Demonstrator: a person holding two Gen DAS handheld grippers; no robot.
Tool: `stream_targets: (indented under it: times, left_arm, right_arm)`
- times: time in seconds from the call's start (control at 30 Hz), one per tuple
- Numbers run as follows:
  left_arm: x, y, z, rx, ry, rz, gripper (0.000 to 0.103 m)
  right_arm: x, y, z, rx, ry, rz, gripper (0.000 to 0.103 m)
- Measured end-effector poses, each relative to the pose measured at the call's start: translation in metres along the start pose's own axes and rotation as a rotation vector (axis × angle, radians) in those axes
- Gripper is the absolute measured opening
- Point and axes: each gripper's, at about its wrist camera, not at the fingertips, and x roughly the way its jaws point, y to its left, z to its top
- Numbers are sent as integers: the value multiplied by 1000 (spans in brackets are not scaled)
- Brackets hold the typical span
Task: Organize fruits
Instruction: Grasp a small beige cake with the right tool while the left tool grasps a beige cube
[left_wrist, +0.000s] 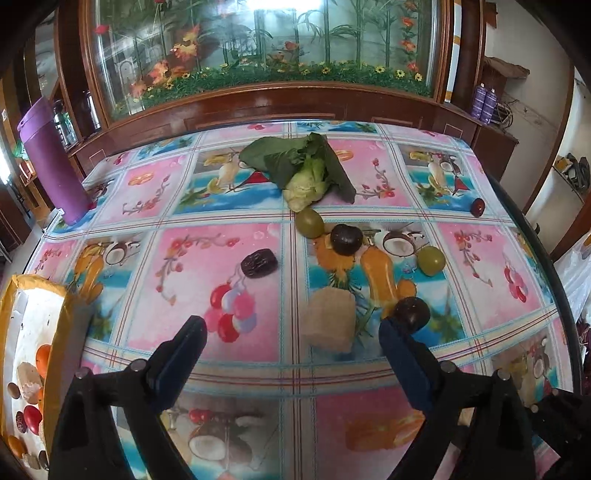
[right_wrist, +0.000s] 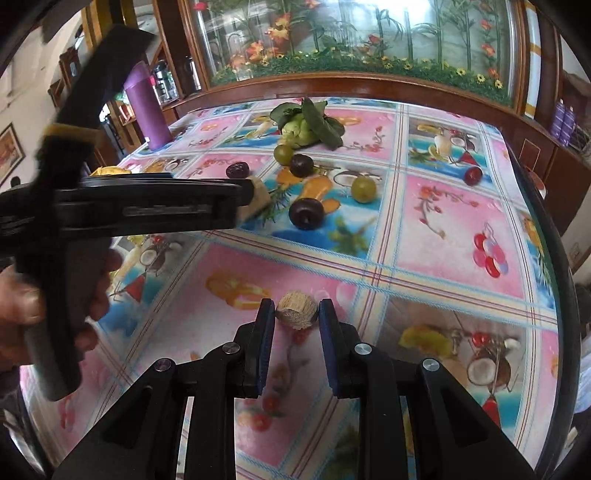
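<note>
Right wrist view, lower centre: tan chunk (right_wrist: 296, 309) between the part-open, empty right gripper (right_wrist: 296, 314) fingers; likely light, firm, rough-skinned; grasp its flanks.

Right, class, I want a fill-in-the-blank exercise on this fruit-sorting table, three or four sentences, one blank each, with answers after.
1. The tall bottle at the table's far corner is coloured ____.
2. The number of round green fruits lying on the tablecloth is ____.
3. The right gripper has its fingers either side of a small ____ chunk.
4. The left gripper has its jaws wide ____.

Answers: purple; two; brown; open
</note>
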Motion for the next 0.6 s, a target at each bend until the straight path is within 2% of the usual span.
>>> stream_targets:
  times: [0.1,0.13,0.17,0.23,0.3,0.4,0.5,0.6]
  left_arm:
    - [18,-2,-1,-11,55,-13,69]
    - [22,-1,-2,-23,63,-20,65]
    - [19,-2,-2,-27,32,-12,59]
    - [17,-4,-1,-14,24,-3,36]
    - [13,-3,1,-19,39,-11,35]
    - [-5,7,-8,-62,20,-16,35]
    - [-25,23,-30,-99,22,-39,36]
    - [-43,36,-60,-77,21,-5,36]
  right_arm:
    - [-1,-3,-1,2,0,11,25]
    - [-1,-3,-1,3,0,18,25]
    - [-2,-4,-1,5,-2,23,25]
    - [-4,-4,-1,2,-8,35,25]
    - [-6,-3,-1,-2,-9,35,25]
    - [-9,-2,-2,-8,-4,45,25]
    - [-10,1,-2,-28,13,44,25]
    - [-14,4,-5,-46,25,34,25]
